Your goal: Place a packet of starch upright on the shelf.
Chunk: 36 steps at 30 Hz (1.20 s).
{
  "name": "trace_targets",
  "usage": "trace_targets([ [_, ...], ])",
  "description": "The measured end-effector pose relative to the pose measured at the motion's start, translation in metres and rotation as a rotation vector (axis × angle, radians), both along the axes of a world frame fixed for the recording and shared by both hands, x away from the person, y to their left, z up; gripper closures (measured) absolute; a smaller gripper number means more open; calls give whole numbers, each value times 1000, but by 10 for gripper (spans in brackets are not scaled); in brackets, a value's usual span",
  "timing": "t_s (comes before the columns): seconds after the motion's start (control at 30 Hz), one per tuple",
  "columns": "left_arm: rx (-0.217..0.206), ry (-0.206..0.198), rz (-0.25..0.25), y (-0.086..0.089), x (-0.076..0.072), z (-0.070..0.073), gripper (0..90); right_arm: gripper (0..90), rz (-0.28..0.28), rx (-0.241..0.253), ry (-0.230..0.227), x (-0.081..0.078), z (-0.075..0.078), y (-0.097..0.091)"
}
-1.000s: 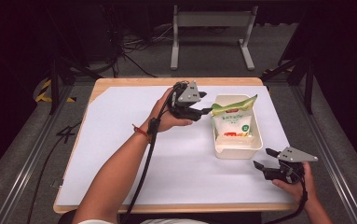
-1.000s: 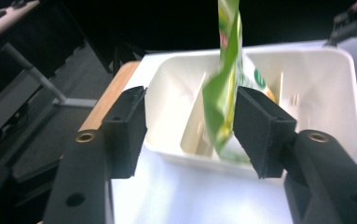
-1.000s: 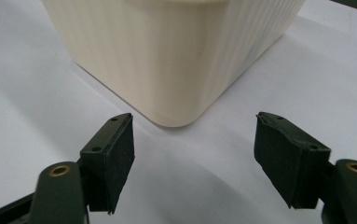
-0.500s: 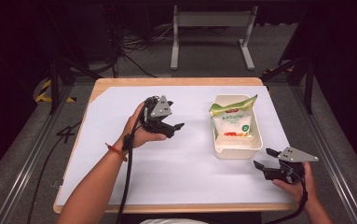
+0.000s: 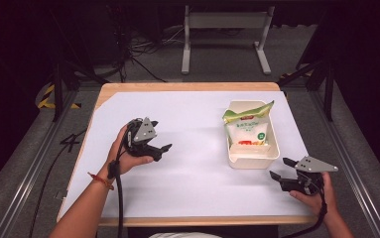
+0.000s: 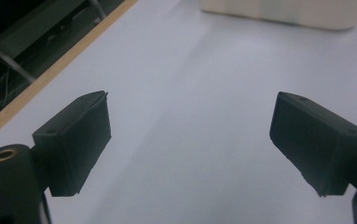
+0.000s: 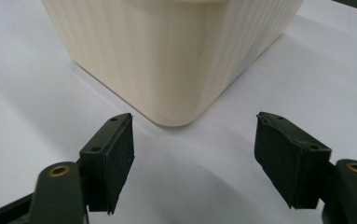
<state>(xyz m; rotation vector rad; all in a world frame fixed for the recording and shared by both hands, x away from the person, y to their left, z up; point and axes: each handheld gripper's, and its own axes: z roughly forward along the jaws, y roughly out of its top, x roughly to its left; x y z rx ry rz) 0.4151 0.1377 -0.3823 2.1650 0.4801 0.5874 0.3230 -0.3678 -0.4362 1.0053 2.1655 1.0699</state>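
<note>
white table (image 5: 192, 183), both grippers' jaws apart, empty.

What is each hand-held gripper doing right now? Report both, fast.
Left hand-held gripper: open, holding nothing, over the white sheet.
Right hand-held gripper: open, holding nothing, facing the cream bin.

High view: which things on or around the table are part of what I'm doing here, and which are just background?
In play:
snack bag, lying in the bin
cream bin
left gripper, open, empty
right gripper, open, beside the bin's corner

Lying about:
metal stand beyond the table
floor cables
</note>
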Motion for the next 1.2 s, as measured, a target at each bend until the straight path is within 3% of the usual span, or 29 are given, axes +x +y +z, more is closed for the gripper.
trace_targets([
  [0.4, 34, 31, 88, 43, -27, -27, 134, 278, -3, 1, 0, 0, 0, 0],
  [0.77, 56, 39, 162, 76, -45, -43, 134, 272, -2, -2, 2, 1, 0, 1],
  [0.83, 47, 48, 167, 80, -47, -45, 132, 271, -1, -2, 2, 1, 0, 1],
  [0.87, 22, 57, 177, 86, -49, -47, 132, 270, 1, -5, 2, 1, 0, 1],
  [1.0, 8, 72, 191, 93, -54, -52, 131, 268, 1, -8, 3, 1, 0, 1],
  [1.2, -71, 103, 222, 112, -64, -60, 131, 261, 2, -17, 1, 1, 0, 2],
])
